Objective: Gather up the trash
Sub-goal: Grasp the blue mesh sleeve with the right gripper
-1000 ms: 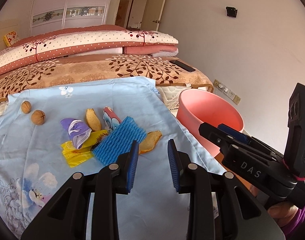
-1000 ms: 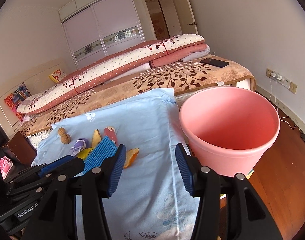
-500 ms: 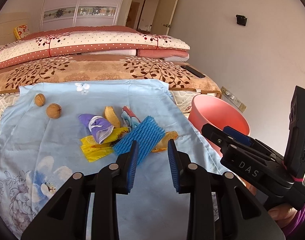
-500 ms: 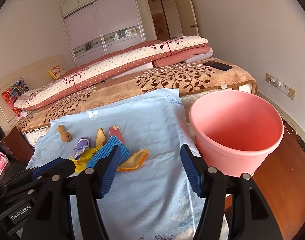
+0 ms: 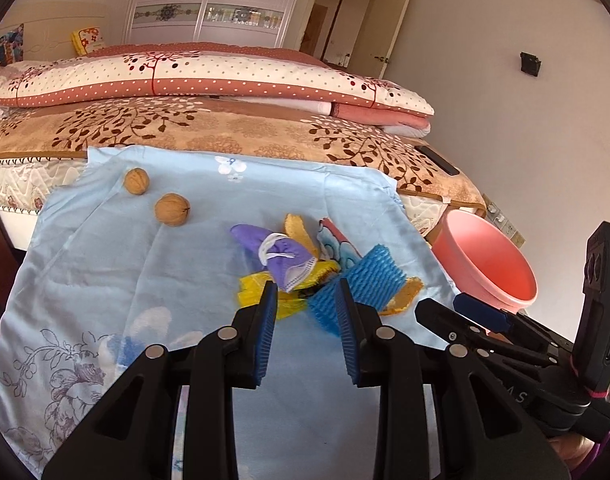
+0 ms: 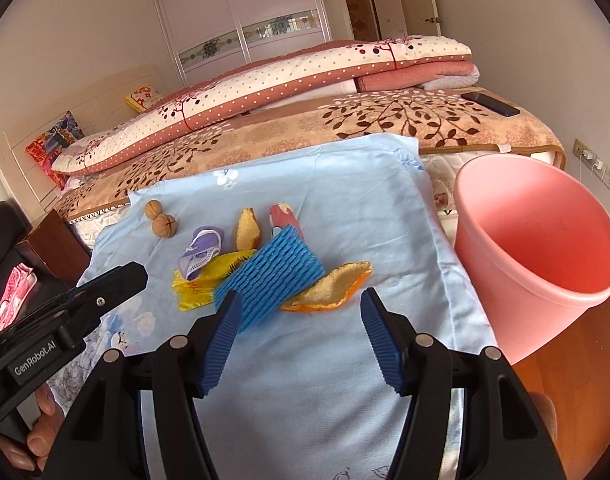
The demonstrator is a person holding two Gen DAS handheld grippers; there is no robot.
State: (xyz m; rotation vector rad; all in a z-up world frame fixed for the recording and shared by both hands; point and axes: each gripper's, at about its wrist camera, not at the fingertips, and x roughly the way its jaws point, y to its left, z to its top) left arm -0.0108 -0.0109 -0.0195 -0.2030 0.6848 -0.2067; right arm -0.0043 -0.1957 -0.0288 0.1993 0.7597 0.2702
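Note:
A small heap of trash lies on a light blue cloth [image 6: 345,208]: a blue foam net [image 6: 271,276], an orange peel [image 6: 333,286], a yellow wrapper [image 6: 201,280], a purple mask [image 6: 201,252], a second peel [image 6: 247,228] and a red wrapper [image 6: 283,218]. My right gripper [image 6: 301,308] is open just short of the orange peel, nothing between its pads. My left gripper [image 5: 305,296] is open too, its tips just before the yellow wrapper [image 5: 257,292] and the foam net [image 5: 369,280]. The pink bucket [image 6: 545,248] stands to the right of the cloth.
Two walnuts [image 5: 172,209] [image 5: 136,181] lie at the cloth's far left. Behind is a bed with folded quilts [image 5: 225,76] and a black phone [image 6: 490,104]. A wooden floor [image 6: 577,360] shows beside the bucket. The two grippers sit close side by side.
Both grippers have come closer to the trash heap, which now sits larger and nearer the fingertips. The right jaws stand wider than a second ago. The left jaws are unchanged.

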